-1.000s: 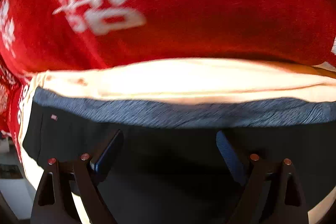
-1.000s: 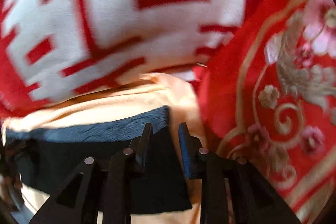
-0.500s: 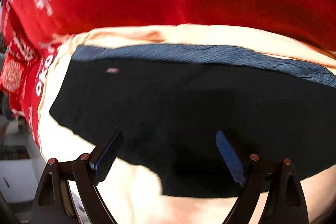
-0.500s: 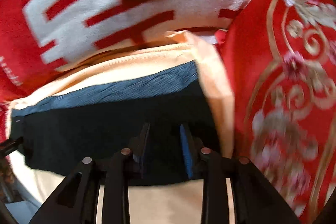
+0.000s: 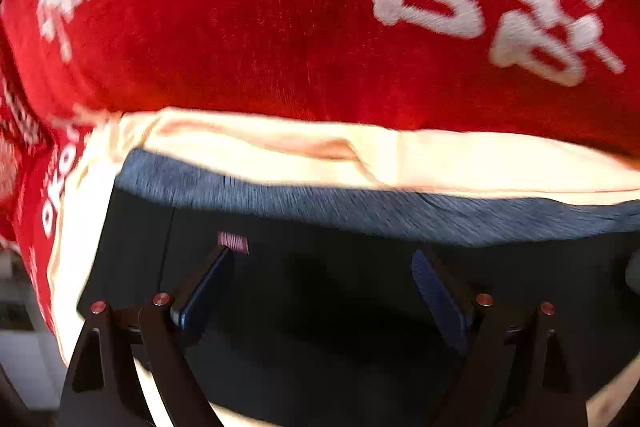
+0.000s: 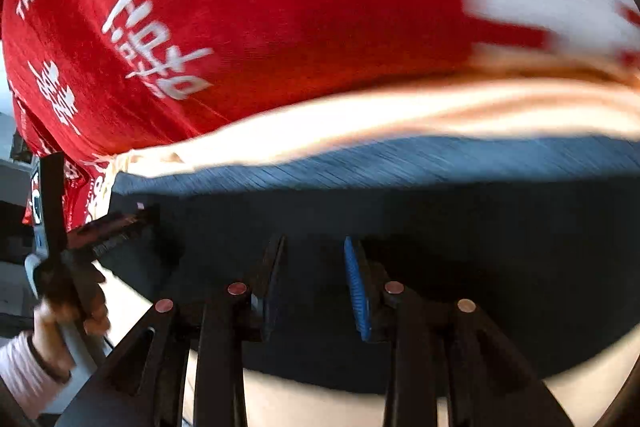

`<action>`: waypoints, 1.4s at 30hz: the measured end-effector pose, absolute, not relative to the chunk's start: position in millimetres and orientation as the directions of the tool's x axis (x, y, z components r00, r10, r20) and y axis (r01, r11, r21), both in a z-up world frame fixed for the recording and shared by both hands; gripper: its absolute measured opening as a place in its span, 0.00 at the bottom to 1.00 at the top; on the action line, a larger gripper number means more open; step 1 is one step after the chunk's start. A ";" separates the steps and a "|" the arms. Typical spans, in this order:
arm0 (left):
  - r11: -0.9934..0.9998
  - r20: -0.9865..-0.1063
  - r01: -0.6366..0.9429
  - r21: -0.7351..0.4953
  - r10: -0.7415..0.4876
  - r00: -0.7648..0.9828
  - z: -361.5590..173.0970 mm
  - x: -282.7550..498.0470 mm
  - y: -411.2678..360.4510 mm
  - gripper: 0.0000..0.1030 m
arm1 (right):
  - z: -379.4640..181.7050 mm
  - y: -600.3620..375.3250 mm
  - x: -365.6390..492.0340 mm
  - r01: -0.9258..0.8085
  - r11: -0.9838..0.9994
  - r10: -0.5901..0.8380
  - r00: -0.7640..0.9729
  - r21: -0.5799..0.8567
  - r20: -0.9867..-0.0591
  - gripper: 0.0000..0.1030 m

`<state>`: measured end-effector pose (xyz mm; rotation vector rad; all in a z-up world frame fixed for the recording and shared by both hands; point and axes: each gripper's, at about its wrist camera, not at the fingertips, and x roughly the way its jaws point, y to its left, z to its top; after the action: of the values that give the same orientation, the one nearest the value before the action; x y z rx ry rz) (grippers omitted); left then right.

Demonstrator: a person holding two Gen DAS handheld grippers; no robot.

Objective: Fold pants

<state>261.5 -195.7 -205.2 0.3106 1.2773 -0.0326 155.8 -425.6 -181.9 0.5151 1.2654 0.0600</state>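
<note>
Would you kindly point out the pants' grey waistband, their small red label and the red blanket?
grey waistband (image 5: 360, 203), left wrist view, middle of the band.
small red label (image 5: 233, 242), left wrist view, label's centre.
red blanket (image 6: 320, 7), right wrist view, plain red area.

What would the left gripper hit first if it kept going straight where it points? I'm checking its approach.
Probably the black pants: the open left gripper points down at them, nothing between.

Right tongs (image 6: 314, 283) parted above dark pants (image 6: 460, 227), left tongs (image 6: 132, 223) at their edge
</note>
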 end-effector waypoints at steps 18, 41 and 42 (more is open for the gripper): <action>0.964 -0.971 0.205 0.171 0.130 0.202 -215.0 258.1 -36.8 0.89 | -195.6 -308.0 75.6 0.395 0.616 0.656 0.220 0.681 -0.722 0.39; 0.965 -0.961 0.192 0.178 0.129 0.245 -210.0 244.0 -34.5 0.89 | -229.6 -293.5 58.2 0.504 0.435 0.681 0.358 0.746 -0.639 0.41; 0.965 -0.961 0.190 0.182 0.134 0.243 -209.1 244.3 -35.6 0.89 | -232.7 -294.6 58.3 0.514 0.426 0.686 0.353 0.744 -0.636 0.41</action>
<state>244.3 -35.6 -209.1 0.2844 1.3298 -0.0389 58.3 -294.6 -232.7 1.2179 1.2946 0.1568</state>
